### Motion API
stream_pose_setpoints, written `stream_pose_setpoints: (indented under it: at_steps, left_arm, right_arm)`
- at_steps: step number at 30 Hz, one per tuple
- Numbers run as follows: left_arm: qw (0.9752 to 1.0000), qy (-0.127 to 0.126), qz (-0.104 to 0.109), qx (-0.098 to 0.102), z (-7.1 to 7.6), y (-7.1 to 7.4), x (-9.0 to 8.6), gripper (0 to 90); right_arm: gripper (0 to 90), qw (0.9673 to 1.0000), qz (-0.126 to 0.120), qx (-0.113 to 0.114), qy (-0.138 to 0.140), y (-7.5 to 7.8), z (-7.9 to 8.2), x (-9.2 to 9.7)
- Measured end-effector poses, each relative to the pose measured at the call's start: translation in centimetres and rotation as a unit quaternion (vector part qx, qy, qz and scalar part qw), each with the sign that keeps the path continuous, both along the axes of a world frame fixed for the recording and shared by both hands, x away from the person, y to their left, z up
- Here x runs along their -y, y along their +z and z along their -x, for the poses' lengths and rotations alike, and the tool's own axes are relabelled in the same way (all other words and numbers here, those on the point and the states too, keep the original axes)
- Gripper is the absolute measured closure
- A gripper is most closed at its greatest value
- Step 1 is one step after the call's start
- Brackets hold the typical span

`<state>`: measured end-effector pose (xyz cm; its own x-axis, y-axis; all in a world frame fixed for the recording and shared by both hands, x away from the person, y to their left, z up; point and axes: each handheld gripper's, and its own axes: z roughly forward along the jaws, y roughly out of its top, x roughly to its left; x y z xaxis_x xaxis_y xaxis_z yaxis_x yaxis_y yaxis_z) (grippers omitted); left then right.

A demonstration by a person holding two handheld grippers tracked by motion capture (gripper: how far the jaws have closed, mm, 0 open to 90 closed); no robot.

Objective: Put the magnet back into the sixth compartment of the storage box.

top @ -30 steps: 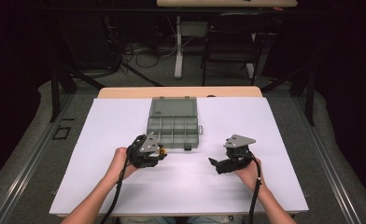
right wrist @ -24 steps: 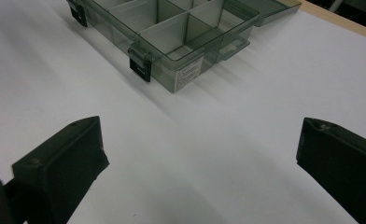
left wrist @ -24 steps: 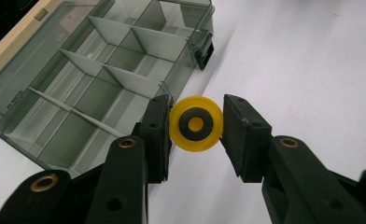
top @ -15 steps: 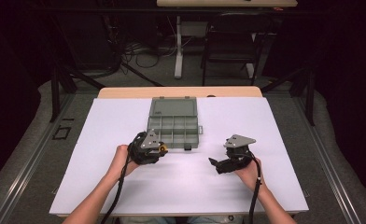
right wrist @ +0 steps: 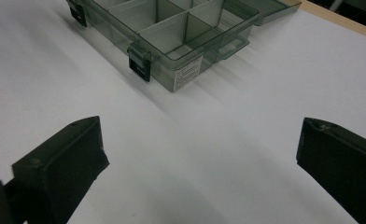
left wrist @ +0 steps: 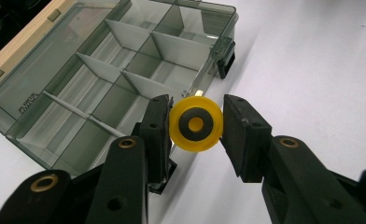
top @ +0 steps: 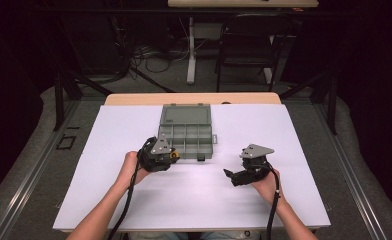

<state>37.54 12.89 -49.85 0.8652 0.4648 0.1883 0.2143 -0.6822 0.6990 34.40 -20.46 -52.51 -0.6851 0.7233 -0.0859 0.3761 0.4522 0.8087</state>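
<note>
Two grippers at mid-frame: left gripper (top: 173,155), nudged slightly closer to the compartment box (top: 186,134) than earlier, clamps a yellow wheel (left wrist: 195,124); right gripper (top: 229,174) gapes wide, empty.

Yellow wheel (left wrist: 195,124) between the left gripper (left wrist: 195,128) pads: glossy smooth plastic, matt grey hub. Organizer box (left wrist: 116,70) just beyond it: translucent smoky plastic. Table sheet (right wrist: 246,116) underneath: matt white.
</note>
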Motion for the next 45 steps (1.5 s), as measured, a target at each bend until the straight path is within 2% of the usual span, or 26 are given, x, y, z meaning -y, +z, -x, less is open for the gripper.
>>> stream_pose_setpoints:
  at_steps: [34,45]
  left_arm:
    - [0.9997,0.022,0.004,0.002,-2.6,-0.2,0.0,62.9]
    - [0.9994,0.033,0.006,-0.003,-3.5,-0.8,-0.1,62.9]
  right_arm:
    - [0.5,1.0000,0.001,0.001,0.000,0.0,0.0,0.1]
    - [0.5,1.0000,0.000,0.001,0.001,0.0,0.0,0.1]
